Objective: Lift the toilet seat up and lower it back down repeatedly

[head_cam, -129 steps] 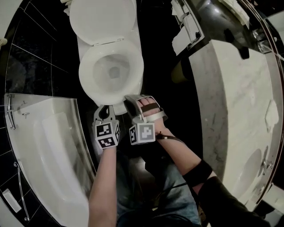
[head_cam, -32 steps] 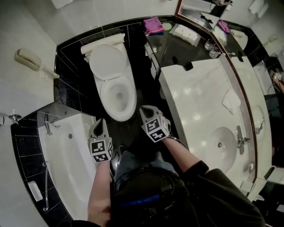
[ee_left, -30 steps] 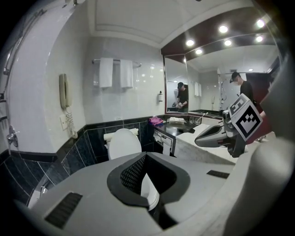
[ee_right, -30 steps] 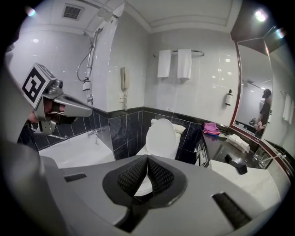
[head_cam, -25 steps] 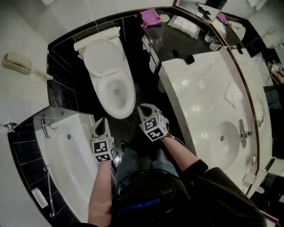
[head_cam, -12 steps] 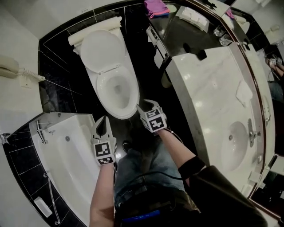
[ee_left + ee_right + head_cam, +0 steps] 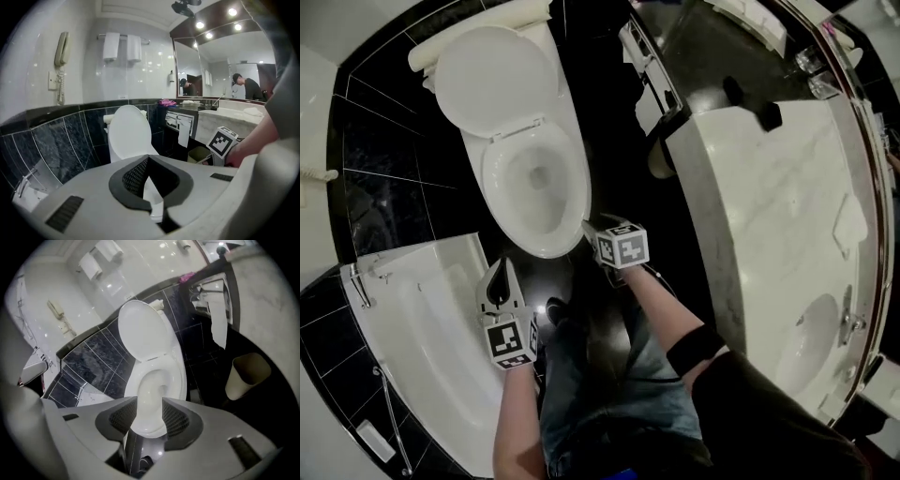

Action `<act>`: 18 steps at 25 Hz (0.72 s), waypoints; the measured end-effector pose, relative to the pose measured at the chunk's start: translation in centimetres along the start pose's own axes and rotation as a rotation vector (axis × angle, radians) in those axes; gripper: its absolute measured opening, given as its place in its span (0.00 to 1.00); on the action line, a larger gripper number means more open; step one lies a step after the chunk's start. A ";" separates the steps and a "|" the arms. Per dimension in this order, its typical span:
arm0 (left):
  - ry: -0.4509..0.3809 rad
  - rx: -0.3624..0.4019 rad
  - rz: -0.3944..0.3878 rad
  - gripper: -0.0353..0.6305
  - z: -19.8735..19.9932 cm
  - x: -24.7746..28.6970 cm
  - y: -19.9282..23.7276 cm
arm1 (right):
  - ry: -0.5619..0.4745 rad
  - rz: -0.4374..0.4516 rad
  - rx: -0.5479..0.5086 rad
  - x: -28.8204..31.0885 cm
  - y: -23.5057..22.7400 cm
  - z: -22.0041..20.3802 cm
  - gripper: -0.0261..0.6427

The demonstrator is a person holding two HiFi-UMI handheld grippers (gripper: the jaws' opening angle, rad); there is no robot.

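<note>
One white toilet [image 7: 502,208], lid [image 7: 495,80] upright

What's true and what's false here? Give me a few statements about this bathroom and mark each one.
1. The toilet lid is raised. True.
2. The right gripper is holding a towel. False: it holds nothing. Its fingers are opening, and the toilet bowl's front rim shows between them.
3. The bathtub is on the person's right. False: it is on their left. The marble counter is on their right.
4. A bin stands on the floor near the toilet. True.
</note>
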State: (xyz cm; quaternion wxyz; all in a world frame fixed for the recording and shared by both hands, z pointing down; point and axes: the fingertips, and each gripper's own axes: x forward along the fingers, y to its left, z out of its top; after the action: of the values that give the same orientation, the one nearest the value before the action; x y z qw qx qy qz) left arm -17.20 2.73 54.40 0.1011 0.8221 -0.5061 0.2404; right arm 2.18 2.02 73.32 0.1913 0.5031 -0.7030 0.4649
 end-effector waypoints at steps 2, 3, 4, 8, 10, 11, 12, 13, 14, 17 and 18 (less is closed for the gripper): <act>0.008 0.012 -0.005 0.03 -1.5 1.7 -0.7 | 0.017 0.009 0.067 2.3 -2.1 -1.5 0.32; 0.011 0.021 -0.011 0.03 -2.2 2.4 -0.9 | 0.025 0.015 0.105 3.4 -2.9 -2.2 0.32; 0.015 0.027 -0.017 0.03 -3.0 3.1 -1.2 | 0.030 0.023 0.139 4.6 -3.7 -2.8 0.32; 0.025 0.006 -0.017 0.03 -5.7 5.4 -1.6 | 0.041 0.065 0.211 8.8 -5.5 -4.8 0.32; 0.032 -0.005 -0.007 0.03 -7.2 6.1 -1.5 | 0.040 0.081 0.233 10.6 -6.0 -5.5 0.32; 0.035 0.009 -0.006 0.03 -8.3 6.3 -1.3 | 0.039 0.087 0.246 11.3 -6.3 -5.9 0.32; 0.034 0.020 -0.006 0.03 -9.1 6.5 -1.1 | 0.040 0.092 0.261 11.9 -6.7 -6.3 0.32; 0.032 0.022 -0.006 0.03 -9.7 6.7 -1.0 | 0.040 0.095 0.279 12.5 -7.0 -6.6 0.31; 0.032 0.018 -0.005 0.03 -10.2 6.8 -0.9 | 0.038 0.098 0.300 13.0 -7.3 -6.9 0.31; 0.053 -0.017 -0.008 0.03 -10.9 7.2 -0.8 | 0.024 0.118 0.373 14.3 -7.9 -7.0 0.31; 0.060 -0.026 -0.008 0.03 -11.1 7.4 -0.8 | 0.022 0.128 0.395 14.7 -8.0 -6.9 0.31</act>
State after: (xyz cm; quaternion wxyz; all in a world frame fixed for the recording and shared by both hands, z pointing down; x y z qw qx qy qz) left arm -16.99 1.87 67.76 0.1280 0.8152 -0.5025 0.2579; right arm 1.67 -0.38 91.26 0.0667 0.4799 -0.6268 0.6103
